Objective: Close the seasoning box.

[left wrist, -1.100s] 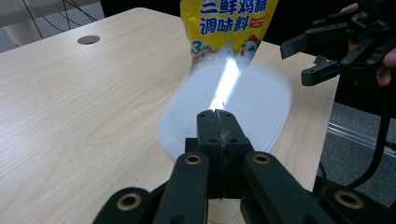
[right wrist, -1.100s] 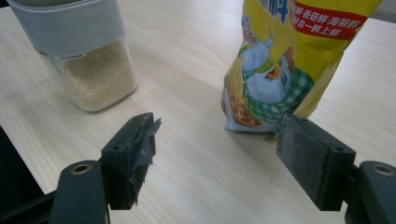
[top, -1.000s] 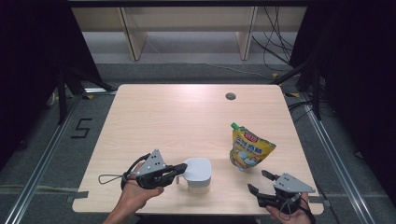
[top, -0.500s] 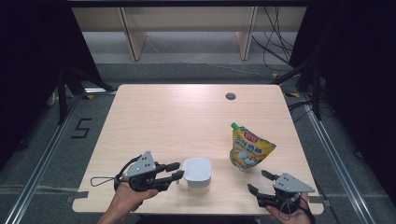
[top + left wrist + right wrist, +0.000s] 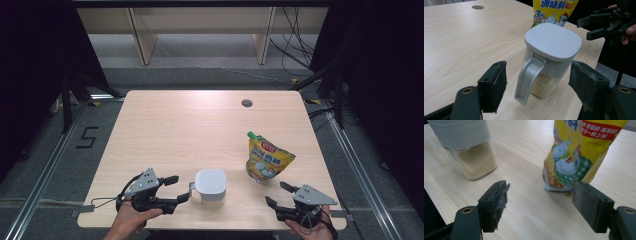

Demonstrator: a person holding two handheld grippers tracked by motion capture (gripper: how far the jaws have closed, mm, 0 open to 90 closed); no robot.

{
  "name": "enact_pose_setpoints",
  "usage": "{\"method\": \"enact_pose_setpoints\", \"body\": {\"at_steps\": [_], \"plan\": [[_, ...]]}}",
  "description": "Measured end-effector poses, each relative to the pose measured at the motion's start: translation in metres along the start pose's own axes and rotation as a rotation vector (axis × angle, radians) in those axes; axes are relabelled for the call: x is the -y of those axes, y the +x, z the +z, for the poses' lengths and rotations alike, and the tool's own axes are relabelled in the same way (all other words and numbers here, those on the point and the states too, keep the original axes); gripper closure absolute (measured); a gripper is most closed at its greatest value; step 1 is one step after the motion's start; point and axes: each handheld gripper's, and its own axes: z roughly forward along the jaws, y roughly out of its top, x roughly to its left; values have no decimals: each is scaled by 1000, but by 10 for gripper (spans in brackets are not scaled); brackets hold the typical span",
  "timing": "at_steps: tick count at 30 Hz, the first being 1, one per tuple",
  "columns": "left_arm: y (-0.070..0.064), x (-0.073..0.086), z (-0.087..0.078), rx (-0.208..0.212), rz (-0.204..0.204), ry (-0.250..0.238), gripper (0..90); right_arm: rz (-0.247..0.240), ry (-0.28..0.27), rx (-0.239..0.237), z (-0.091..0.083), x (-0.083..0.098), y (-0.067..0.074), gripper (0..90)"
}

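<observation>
A clear jar (image 5: 210, 187) with a pale grey lid and side handle (image 5: 527, 77) holds beige granules and stands near the table's front edge. My left gripper (image 5: 179, 188) lies just left of it. Its jaws have just been opening and now stand wide, with the handle in the gap between them but untouched (image 5: 539, 67). A yellow seasoning pouch (image 5: 266, 161) with a green cap stands upright to the right of the jar. My right gripper (image 5: 275, 192) rests open near the front right corner, pointing at the pouch (image 5: 574, 152) with nothing between its jaws (image 5: 540, 186).
The wooden table (image 5: 190, 130) has a round cable hole (image 5: 246, 103) at the back right. Its front edge runs just behind both hands. Pale shelf legs (image 5: 142, 37) and cables lie on the floor beyond the table.
The left gripper has let go of the jar's handle, opened wide and drawn back to the left and down. The jar stays put. The right gripper has not moved.
</observation>
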Motion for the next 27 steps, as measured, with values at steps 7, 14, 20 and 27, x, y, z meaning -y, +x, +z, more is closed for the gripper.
{"method": "enact_pose_setpoints", "body": {"at_steps": [7, 14, 20, 27], "plan": [[-3, 9, 0, -5, -11, 17, 275, -42, -6, -18, 1, -1, 2, 290], [-6, 16, -3, -11, 12, 29, 260, -33, 1, -18, 2, -2, 4, 283], [-6, 27, -5, -18, -18, 45, 234, -23, -22, -54, 3, -2, 6, 247], [-4, 34, -2, -29, -21, 70, 230, -46, -18, -45, 4, -2, 7, 226]]}}
